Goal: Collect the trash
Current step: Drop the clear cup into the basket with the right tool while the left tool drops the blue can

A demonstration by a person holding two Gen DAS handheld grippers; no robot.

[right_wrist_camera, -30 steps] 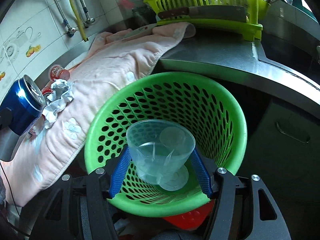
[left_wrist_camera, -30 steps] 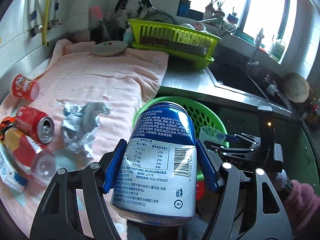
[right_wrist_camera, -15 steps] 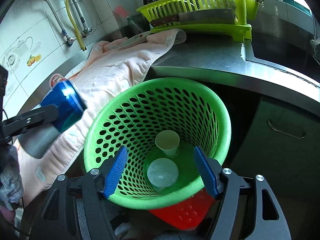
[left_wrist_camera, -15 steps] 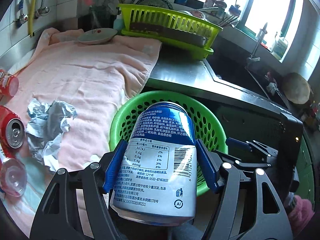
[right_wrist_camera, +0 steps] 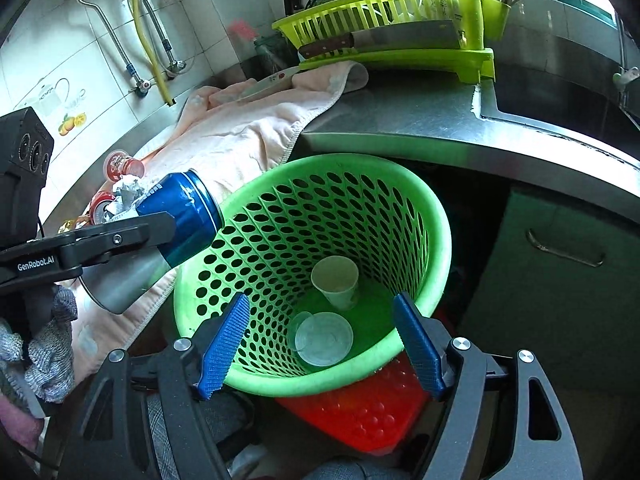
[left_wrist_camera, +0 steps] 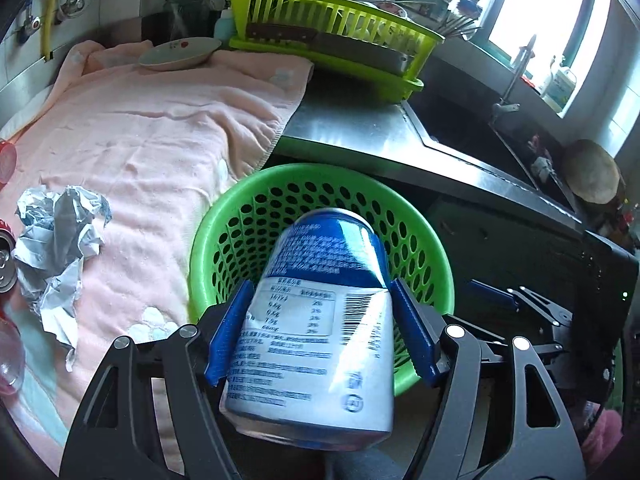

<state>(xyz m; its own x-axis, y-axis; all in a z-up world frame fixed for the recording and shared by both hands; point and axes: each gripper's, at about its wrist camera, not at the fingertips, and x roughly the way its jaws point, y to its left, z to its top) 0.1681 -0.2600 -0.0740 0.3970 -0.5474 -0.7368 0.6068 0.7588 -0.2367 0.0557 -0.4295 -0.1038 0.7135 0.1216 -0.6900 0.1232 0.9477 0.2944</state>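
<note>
left gripper [left_wrist_camera: 320, 332]: clamped on can [left_wrist_camera: 320, 320], now tipped over basket [left_wrist_camera: 224, 216] rim at 9 o'clock
right gripper [right_wrist_camera: 322, 344]: jaws apart, empty
can: blue-white, label blurred

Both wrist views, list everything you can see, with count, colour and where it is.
Can: one, blue and white, between the left fingers at the basket's rim.
Basket: one, green, perforated, below the counter edge.
Cups: two, one pale, one clear, on the basket's bottom.
Towel: one, pink, spread on the counter.
Crumpled paper: one, grey-white, on the towel.
Red cans: at least two, at the towel's far edge.
Dish: one, pale, at the towel's back.
Dish rack: one, yellow-green, on the counter, cleaver along its front.
Sink: one, steel, beside the rack.
Left gripper: black, blue pads, around the can.
Right gripper: black, blue pads, open over the basket.
</note>
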